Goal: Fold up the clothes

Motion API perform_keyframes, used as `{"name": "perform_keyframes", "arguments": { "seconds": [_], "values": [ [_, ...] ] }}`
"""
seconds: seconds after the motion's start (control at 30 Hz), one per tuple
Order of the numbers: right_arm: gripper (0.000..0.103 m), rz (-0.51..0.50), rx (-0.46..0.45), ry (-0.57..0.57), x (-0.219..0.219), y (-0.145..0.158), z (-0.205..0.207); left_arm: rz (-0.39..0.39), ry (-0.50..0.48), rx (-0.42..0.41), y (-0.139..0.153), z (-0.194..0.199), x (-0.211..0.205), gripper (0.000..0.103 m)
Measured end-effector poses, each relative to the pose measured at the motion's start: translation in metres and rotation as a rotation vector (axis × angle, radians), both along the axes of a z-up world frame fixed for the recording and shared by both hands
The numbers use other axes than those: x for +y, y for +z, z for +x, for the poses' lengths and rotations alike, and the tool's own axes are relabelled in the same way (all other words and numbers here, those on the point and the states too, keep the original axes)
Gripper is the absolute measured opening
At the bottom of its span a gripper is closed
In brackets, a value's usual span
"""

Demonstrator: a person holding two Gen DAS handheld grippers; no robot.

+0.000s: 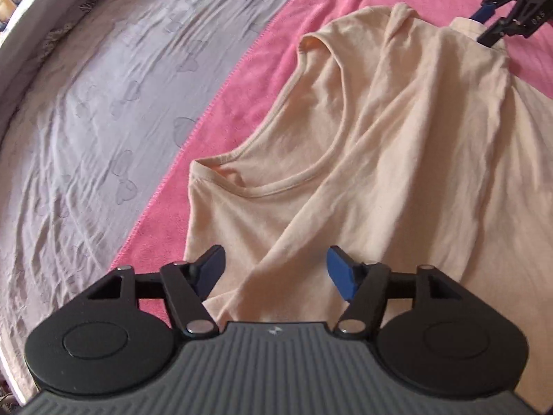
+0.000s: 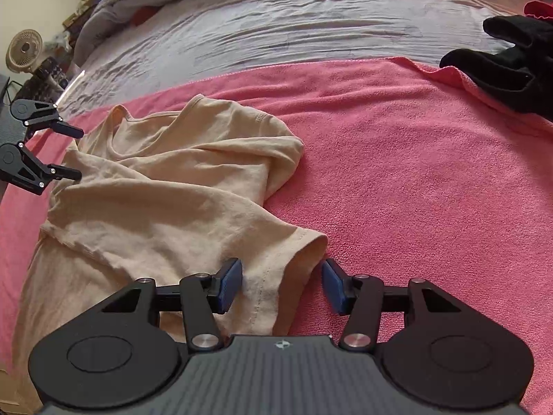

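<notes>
— Handling first: beige T-shirt (image 2: 162, 186), thin knit, light and limp, lying rumpled on the pink blanket (image 2: 397, 173); likely to sag and drag wherever unsupported. Not fragile, not slippery on that nap.

— Where to grip, going left to right?

— Left gripper (image 1: 274, 271): jaws apart, nothing pinched, poised over cloth just below the neckline (image 1: 276, 186). Best taken at the shoulder seam there. Right gripper (image 2: 281, 285): jaws also apart, straddling the sleeve cuff (image 2: 311, 245) without pressing it. Best taken at the hemmed cuff, where the doubled cloth gives firmer purchase.

— Orientation?

— Neck opening turned toward the grey sheet (image 2: 276, 34), far sleeve (image 2: 276, 131) flopped over beside it. Long axis apparently running from neckline toward the near edge; hem out of sight, so cannot confirm. Black garment (image 2: 511, 65) lying well apart at far right.
</notes>
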State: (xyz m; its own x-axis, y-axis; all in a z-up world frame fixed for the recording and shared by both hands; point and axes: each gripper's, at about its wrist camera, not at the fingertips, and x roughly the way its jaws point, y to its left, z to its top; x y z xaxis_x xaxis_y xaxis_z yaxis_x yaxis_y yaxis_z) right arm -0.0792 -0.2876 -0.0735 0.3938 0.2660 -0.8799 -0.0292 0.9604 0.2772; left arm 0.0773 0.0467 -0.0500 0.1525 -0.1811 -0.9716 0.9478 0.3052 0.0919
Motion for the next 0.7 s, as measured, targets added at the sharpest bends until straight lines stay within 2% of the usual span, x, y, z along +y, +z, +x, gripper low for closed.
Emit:
{"name": "perform_keyframes", "arguments": {
  "seconds": [0.1, 0.17, 0.23, 0.27, 0.3, 0.33, 0.37, 0.5, 0.53, 0.63, 0.7],
  "values": [
    [0.054, 0.000, 0.001, -0.003, 0.000, -0.002, -0.001, -0.026, 0.038, 0.144, 0.002, 0.021, 0.011, 0.055],
    [0.054, 0.001, 0.001, -0.011, 0.000, -0.003, -0.001, -0.018, 0.075, 0.154, -0.001, 0.031, 0.016, 0.055],
    [0.055, -0.002, 0.003, -0.016, 0.001, -0.003, -0.002, 0.015, 0.109, 0.138, -0.007, 0.037, 0.019, 0.066],
    [0.056, -0.004, 0.003, -0.018, 0.001, -0.003, -0.002, 0.036, 0.126, 0.128, -0.011, 0.038, 0.019, 0.079],
    [0.056, -0.006, 0.004, -0.019, 0.002, -0.003, -0.002, 0.054, 0.146, 0.116, -0.016, 0.039, 0.019, 0.084],
    [0.056, -0.008, 0.004, -0.021, 0.002, -0.003, -0.002, 0.056, 0.153, 0.101, -0.018, 0.037, 0.018, 0.084],
    [0.056, -0.011, 0.003, -0.020, 0.002, -0.003, -0.003, 0.042, 0.144, 0.085, -0.016, 0.032, 0.017, 0.079],
    [0.055, -0.012, 0.004, -0.025, 0.002, -0.002, -0.003, -0.007, 0.073, 0.045, -0.005, 0.007, 0.013, 0.038],
    [0.056, -0.012, 0.005, -0.028, 0.002, -0.002, -0.003, -0.006, 0.063, 0.044, -0.004, 0.003, 0.012, 0.039],
    [0.056, -0.018, 0.009, -0.029, 0.004, -0.002, -0.001, 0.022, 0.088, 0.054, -0.008, 0.006, 0.012, 0.048],
    [0.056, -0.022, 0.010, -0.031, 0.005, -0.002, 0.001, 0.040, 0.104, 0.061, -0.012, 0.008, 0.012, 0.066]
  ]
}}
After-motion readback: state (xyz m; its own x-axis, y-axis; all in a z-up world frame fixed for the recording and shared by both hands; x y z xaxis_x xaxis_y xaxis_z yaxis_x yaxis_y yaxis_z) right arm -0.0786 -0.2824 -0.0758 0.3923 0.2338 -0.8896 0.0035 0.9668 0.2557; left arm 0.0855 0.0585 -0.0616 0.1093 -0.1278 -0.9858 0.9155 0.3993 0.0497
